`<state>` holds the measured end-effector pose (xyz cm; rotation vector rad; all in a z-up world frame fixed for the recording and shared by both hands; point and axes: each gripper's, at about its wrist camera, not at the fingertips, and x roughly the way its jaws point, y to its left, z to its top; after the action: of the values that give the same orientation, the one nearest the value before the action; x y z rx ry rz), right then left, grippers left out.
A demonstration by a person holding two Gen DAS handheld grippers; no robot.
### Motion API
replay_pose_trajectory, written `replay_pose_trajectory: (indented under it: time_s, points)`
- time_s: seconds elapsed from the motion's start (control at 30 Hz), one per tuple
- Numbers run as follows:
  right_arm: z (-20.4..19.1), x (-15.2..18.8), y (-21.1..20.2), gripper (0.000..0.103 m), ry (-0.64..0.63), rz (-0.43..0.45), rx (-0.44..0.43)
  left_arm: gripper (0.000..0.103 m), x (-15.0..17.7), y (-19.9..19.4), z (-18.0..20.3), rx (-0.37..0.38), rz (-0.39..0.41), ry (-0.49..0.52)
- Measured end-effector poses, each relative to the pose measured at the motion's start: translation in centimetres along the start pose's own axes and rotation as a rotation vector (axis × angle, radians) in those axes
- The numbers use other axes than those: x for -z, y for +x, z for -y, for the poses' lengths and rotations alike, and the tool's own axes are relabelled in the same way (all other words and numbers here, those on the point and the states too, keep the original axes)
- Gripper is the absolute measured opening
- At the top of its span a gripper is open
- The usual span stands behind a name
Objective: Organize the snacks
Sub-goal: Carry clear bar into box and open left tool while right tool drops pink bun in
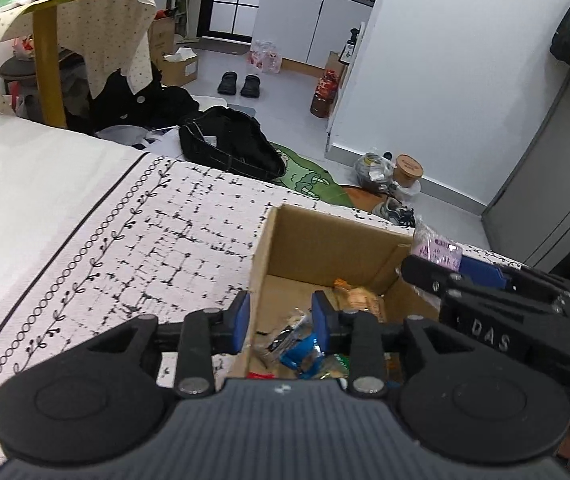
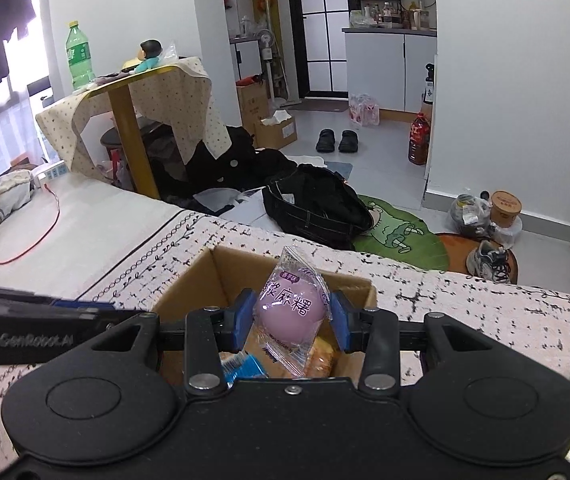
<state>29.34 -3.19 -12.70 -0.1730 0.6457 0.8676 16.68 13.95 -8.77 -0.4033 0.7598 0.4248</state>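
the step in hand looks like the drop: the right gripper (image 2: 292, 322) pinches a purple mochi pack (image 2: 291, 307) between its blue pads (image 2: 243, 316), and holds it just above the open box (image 2: 189, 276) that sits on the patterned cloth (image 2: 465, 308). the pack stands roughly upright between the pads, its clear wrapper sticking out above and below them, and its round purple middle is squeezed from left and right. under it, inside the box, lie other snacks: a blue packet (image 2: 245, 366) at the near left and a yellowish one (image 2: 321, 356) to the near right.

the left gripper (image 1: 281, 318) hangs over the left part of the same box (image 1: 261, 256), its jaws spread and nothing between them. its left pad (image 1: 242, 314) sits about over the box's left wall, though whether it touches the cardboard cannot be told. below the gap lie a blue wrapper (image 1: 303, 352) and, farther in, an orange-brown snack (image 1: 359, 298).

in the left view the right tool comes in from the right, over the box's right wall, with the pack (image 1: 435, 246) showing at its far end (only the purple top is visible there).

the next move, by judgement, calls for parting the right pads so the pack falls among the others. the pack seems already inside the box's outline, so little more travel is needed. the soft filling may cling to a pad for a moment, so a full spread is safer than a small one. the left tool is free to steady the box or fetch another snack.
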Motion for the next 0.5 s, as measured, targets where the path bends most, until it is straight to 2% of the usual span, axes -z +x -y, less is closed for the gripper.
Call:
replay_pose_trajectory:
  time_s: [0.13,0.23,0.3,0.33,0.37,0.43,0.5]
  points:
    - [-0.3,-0.4,0.3,0.04,0.01,0.003,-0.017,0.035,-0.1,-0.3,-0.6,-0.015,-0.002,-0.009]
    - [-0.6,-0.7,0.5,0.041,0.018,0.012,-0.048,0.042,-0.2,-0.7,-1.1,-0.031,0.009,-0.014]
    - [-0.7,-0.8,0.4,0.047,0.02,0.032,-0.096,0.046,-0.4,-0.9,-1.4,-0.046,0.021,-0.019]
    - [-0.7,-0.7,0.2,0.054,0.025,0.046,-0.102,0.047,-0.5,-1.0,-1.6,-0.053,0.024,-0.024]
    - [-0.7,-0.7,0.0,0.066,0.026,0.053,-0.095,0.049,-0.5,-1.0,-1.7,-0.057,0.025,-0.028]
    - [-0.3,-0.6,-0.6,0.076,0.025,0.066,-0.074,0.055,-0.6,-1.1,-1.7,-0.063,0.032,-0.03]
    - [0.3,-0.5,-1.2,0.076,0.033,0.06,-0.061,0.063,-0.6,-1.1,-1.6,-0.07,0.038,-0.027]
